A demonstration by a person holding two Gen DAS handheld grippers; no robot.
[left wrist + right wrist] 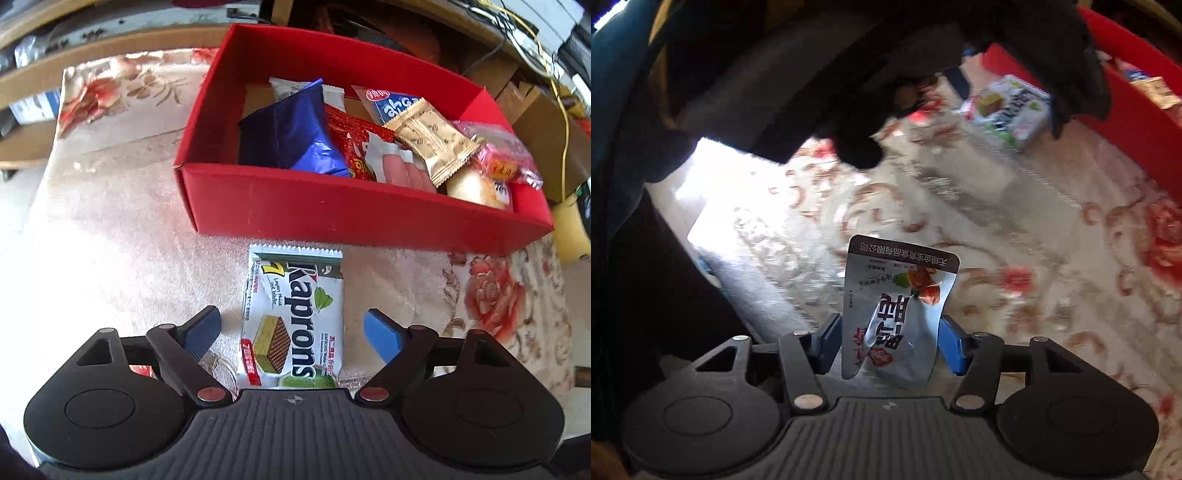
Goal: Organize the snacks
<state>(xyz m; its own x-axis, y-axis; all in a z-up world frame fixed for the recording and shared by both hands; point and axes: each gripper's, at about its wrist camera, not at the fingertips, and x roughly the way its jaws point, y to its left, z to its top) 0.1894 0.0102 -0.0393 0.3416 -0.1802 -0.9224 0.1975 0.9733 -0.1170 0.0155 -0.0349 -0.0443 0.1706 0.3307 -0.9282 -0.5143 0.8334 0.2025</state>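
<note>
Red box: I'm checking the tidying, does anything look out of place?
The pink packet hangs over the right wall of the red box. The Kaprons wafer pack lies outside on the cloth, between the open left gripper fingers.

Black tongs (291, 332) (blue ribbed pads (382, 338)), silver pivot screws.

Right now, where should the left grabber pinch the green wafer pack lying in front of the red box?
Probably across its two long edges, mid-pack, coming straight down from above. The wafer pack lies flat on the flowered cloth, long side pointing away, already between the open jaws of the left gripper. Its narrow width fits.
</note>
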